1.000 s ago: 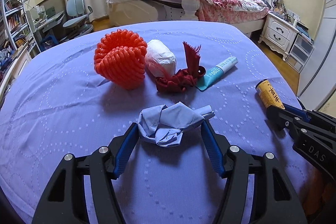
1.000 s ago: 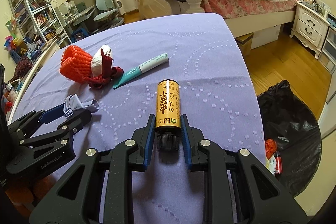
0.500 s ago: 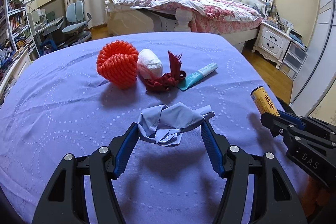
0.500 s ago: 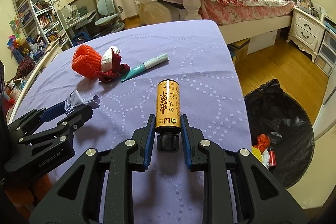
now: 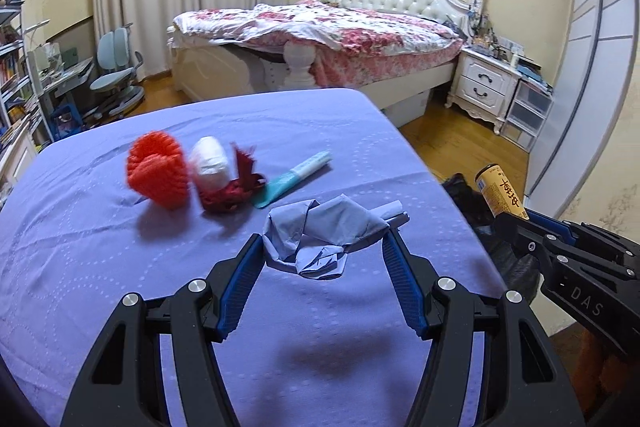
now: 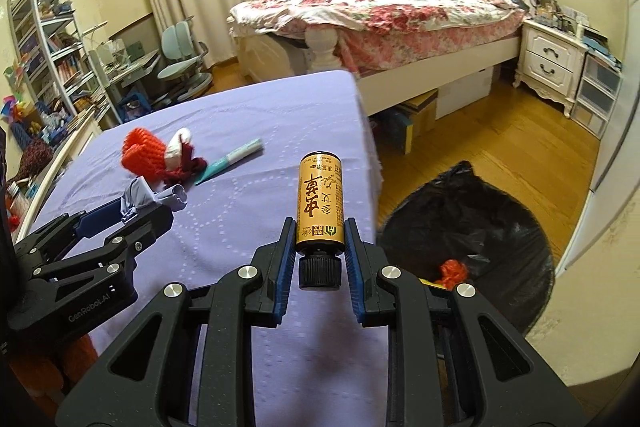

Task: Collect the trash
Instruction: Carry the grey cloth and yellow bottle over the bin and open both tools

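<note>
My left gripper (image 5: 323, 241) is shut on a crumpled blue-grey paper wad (image 5: 320, 237) and holds it in the air above the purple table (image 5: 120, 287). My right gripper (image 6: 319, 227) is shut on a yellow bottle with a black cap (image 6: 320, 205), lifted near the table's right edge. That bottle (image 5: 500, 193) and the right gripper (image 5: 516, 223) also show at the right of the left wrist view. On the table lie an orange foam net (image 5: 158, 173), a white wad (image 5: 210, 161), a dark red scrap (image 5: 232, 189) and a teal tube (image 5: 298, 177). A black trash bag (image 6: 468, 227) stands open on the floor to the right.
A bed (image 6: 380, 11), a nightstand (image 6: 554, 61) and plastic drawers (image 6: 598, 95) stand beyond the table. Shelves (image 6: 40, 47), a desk and a chair (image 6: 186, 63) fill the left. Wooden floor (image 6: 500, 131) lies between table, bed and bag. Red and yellow trash (image 6: 452, 271) sits in the bag.
Both grippers have risen and drawn back from the table, each carrying its load. The table items look smaller and farther off, and the trash bag has come more into the right wrist view.
</note>
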A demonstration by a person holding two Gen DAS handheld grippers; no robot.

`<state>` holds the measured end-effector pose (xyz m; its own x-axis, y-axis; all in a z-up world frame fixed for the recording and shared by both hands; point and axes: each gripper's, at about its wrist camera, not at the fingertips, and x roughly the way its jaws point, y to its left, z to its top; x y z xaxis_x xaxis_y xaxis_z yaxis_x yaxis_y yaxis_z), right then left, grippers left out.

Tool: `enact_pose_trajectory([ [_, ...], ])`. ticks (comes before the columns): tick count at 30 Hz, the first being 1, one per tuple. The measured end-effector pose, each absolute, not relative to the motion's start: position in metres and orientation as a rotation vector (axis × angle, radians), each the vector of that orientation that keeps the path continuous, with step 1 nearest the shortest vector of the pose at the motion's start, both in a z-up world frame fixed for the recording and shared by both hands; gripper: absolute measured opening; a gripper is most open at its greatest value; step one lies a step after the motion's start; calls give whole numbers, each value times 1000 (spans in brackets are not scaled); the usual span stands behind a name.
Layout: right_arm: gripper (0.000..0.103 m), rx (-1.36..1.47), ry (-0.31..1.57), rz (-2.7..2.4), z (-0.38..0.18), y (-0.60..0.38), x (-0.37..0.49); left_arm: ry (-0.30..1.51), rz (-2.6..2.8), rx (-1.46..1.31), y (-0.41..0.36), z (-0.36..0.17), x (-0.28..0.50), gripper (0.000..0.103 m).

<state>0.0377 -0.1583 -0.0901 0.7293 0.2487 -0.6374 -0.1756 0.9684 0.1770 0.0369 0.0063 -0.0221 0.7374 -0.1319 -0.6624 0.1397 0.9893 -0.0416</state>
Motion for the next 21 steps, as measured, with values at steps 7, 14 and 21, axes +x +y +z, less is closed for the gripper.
enact_pose_trajectory([
  [7,23,125,697,133,-91,-203,39,716,-226,58,-43,-23,49,62],
  [14,23,138,689,68,-100,-236,41,730,-267,82,-82,-32,63,62],
  [21,23,169,693,27,-109,-265,42,722,-293,112,-113,-36,71,62],
])
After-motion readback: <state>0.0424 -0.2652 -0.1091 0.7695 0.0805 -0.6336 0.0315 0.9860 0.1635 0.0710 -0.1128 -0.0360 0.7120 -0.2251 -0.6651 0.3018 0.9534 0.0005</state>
